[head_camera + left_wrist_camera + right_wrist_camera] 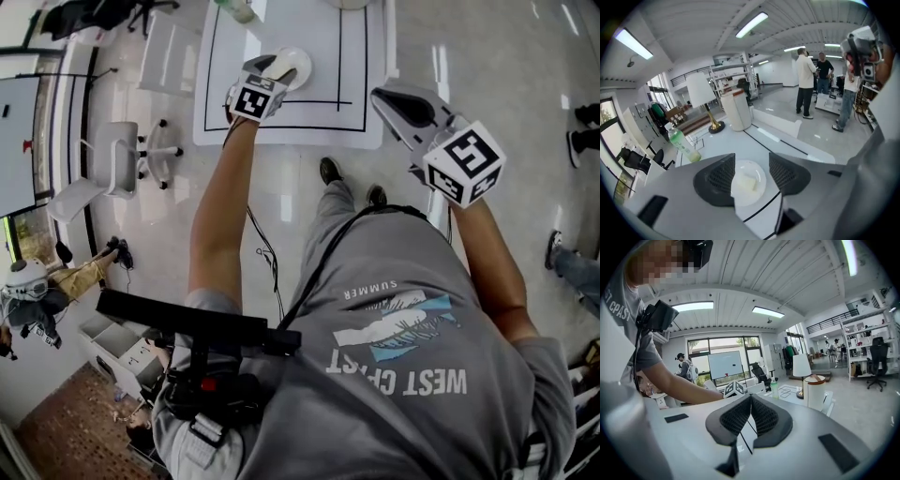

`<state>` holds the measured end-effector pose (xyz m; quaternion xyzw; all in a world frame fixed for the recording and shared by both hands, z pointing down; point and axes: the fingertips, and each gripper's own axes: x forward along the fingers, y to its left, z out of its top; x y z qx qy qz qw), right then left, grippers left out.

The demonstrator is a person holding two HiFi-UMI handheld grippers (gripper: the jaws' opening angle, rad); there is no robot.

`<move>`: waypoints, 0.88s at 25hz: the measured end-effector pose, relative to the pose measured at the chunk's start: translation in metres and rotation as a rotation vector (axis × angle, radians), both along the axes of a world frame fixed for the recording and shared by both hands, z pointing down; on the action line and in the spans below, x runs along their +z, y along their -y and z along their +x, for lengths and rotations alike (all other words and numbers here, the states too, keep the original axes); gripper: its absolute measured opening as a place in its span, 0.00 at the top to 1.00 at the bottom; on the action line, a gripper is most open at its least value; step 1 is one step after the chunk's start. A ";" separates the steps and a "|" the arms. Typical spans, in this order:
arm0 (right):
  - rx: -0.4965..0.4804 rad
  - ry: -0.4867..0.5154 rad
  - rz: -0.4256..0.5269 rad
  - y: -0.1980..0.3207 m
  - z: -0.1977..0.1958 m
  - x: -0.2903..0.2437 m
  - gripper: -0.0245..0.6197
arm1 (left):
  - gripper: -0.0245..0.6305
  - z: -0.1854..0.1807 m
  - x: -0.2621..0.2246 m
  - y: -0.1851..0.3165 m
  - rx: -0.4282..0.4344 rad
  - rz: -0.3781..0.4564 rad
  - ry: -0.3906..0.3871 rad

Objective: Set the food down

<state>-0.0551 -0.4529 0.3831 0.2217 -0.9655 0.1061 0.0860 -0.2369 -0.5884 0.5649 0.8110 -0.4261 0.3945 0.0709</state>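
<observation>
A white plate [748, 187] lies on the white table [717, 143] inside its black-lined rectangle. On the plate rests a pale square piece of food [749, 182]. My left gripper [751, 159] hovers above the plate, open, with the plate and food seen in the gap far below the pads. From the head view, the left gripper [268, 69] overlaps the plate [298, 62] at the table's near left. My right gripper [750, 397] is shut with nothing between its jaws. It hangs off the table's near right corner [382, 97].
A green bottle [683, 143], a lamp with a brass foot [707, 105] and a white canister [737, 110] stand further back on the table. Two people [806, 82] stand on the floor beyond. A white office chair [122, 157] sits left of the table.
</observation>
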 end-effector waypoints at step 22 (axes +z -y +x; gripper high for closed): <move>-0.233 0.243 0.157 -0.083 -0.030 -0.133 0.95 | 0.95 0.028 -0.353 -0.208 -0.037 0.721 -0.552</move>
